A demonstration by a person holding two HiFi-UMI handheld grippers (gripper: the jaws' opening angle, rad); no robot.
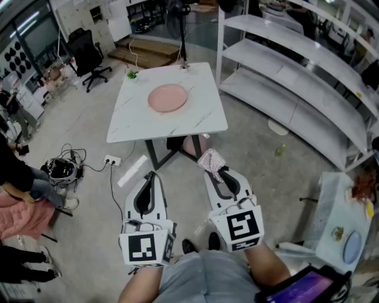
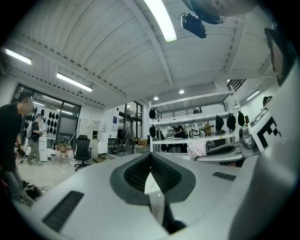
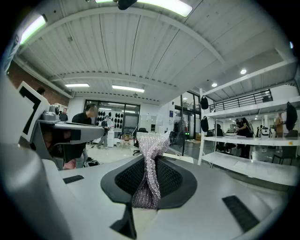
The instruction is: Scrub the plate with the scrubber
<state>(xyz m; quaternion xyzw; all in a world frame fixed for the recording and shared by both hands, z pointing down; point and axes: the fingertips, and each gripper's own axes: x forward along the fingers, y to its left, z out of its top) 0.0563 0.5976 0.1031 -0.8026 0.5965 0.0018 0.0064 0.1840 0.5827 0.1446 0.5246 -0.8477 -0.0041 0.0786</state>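
Pinching half-hidden scrubber, right gripper; left gripper seemingly closed.

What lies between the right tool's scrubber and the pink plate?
Head view: bare table top by the plate, then a pinkish thing under its edge, then scrubber.

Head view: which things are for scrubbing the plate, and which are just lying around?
For the job: pink plate, table, silvery scrubber, right claw holding it.
Just lying about: office chair, power strip, white shelves, floor fan.
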